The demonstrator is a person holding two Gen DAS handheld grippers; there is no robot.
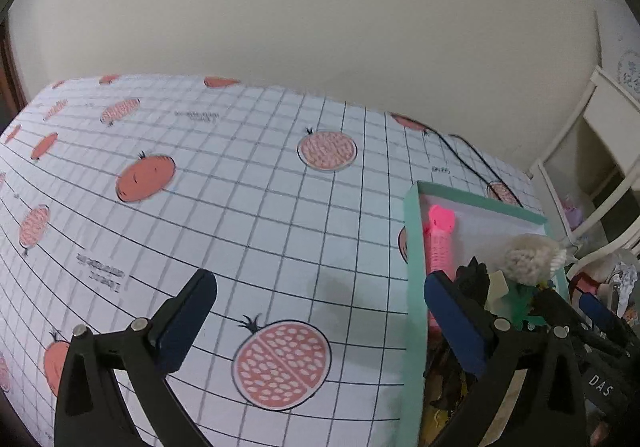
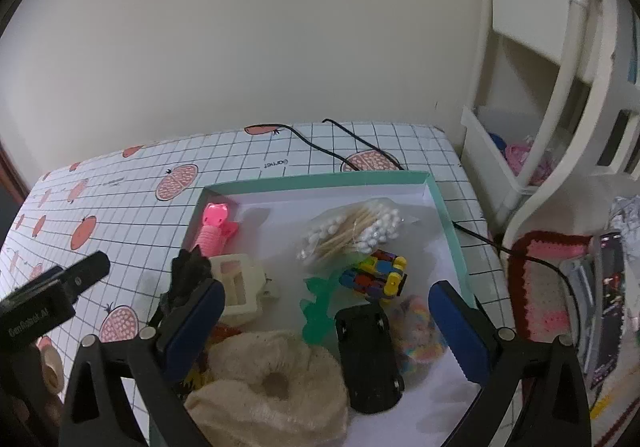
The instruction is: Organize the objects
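Right wrist view looks down into a teal tray (image 2: 448,215) on a grid tablecloth with pomegranate prints (image 2: 120,207), and pretty much all the stuff is sitting inside it: a pink clip (image 2: 214,229) up in the far left corner, a bag of cotton swabs (image 2: 352,227) toward the back, a multicolored block toy (image 2: 376,275) just in front of that, a green plastic piece (image 2: 316,307), a black toy car (image 2: 368,355), a cream fuzzy scrunchie (image 2: 268,387) closest to the camera, and a cream claw clip (image 2: 238,287) on the left side. The right gripper (image 2: 326,323) hangs over the tray with its jaws spread wide, nothing pinched between them. Over on the left wrist view, the left gripper (image 1: 320,311) is also wide open and empty, hovering above bare tablecloth just left of the tray's edge, with its right finger (image 1: 456,323) overlapping the tray.
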